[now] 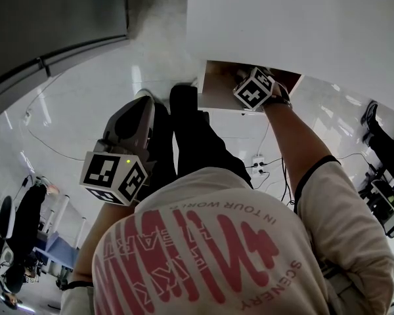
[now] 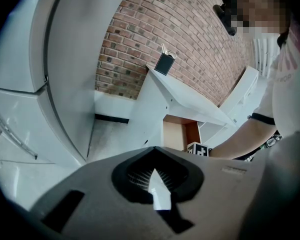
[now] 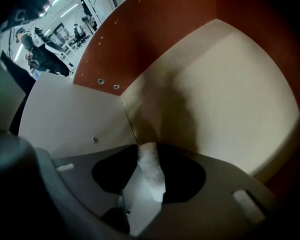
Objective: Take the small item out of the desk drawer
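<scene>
The desk drawer [image 1: 218, 84] stands pulled out of the white desk [image 1: 302, 25], its brown inside showing. My right gripper [image 1: 253, 89] points straight down into it, only its marker cube showing from above. In the right gripper view the right gripper [image 3: 149, 160] hangs over the pale drawer floor [image 3: 230, 94] near a corner, open, with a small white fuzzy item [image 3: 151, 170] between its tips. My left gripper [image 1: 143, 104] is held back at the left, apart from the drawer, shut and empty. The left gripper view shows the left gripper [image 2: 158, 184], the drawer [image 2: 177, 133] and the right gripper's cube [image 2: 198, 149].
A brick wall [image 2: 190, 34] rises behind the desk, and a small black object [image 2: 165, 63] sits on its top. A white cabinet [image 2: 20, 59] stands at the left. Cables and a power strip [image 1: 257, 163] lie on the floor. My legs [image 1: 197, 136] stand before the drawer.
</scene>
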Tool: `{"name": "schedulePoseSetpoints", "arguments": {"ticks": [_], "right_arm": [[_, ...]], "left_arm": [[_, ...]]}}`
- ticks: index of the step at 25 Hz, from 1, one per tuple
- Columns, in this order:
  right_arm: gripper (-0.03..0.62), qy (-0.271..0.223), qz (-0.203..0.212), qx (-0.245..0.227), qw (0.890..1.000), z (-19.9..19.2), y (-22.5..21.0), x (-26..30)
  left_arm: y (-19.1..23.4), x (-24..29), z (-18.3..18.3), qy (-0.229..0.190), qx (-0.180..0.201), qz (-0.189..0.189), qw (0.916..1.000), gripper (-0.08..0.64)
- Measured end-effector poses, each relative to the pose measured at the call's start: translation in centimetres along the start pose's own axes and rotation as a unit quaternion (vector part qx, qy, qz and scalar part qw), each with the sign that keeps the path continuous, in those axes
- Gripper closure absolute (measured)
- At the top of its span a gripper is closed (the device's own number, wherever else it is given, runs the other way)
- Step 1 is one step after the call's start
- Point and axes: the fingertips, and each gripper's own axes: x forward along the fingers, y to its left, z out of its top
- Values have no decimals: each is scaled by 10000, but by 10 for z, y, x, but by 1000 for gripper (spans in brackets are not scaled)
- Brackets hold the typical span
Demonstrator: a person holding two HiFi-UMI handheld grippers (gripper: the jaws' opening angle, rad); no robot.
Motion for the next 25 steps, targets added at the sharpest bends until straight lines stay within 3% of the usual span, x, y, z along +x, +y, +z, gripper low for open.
{"name": "schedulePoseSetpoints", "arguments": {"ticks": [16,25], "right_arm": [[467,41,50,-158,9999,-1,5,-2],[472,-46,-18,127,9999,-8,0,-9]], "left_arm": [[-7,-2,-1,-43,-16,2,10000,558],[-8,-6,-1,-162,-74,55,9998,558]]}}
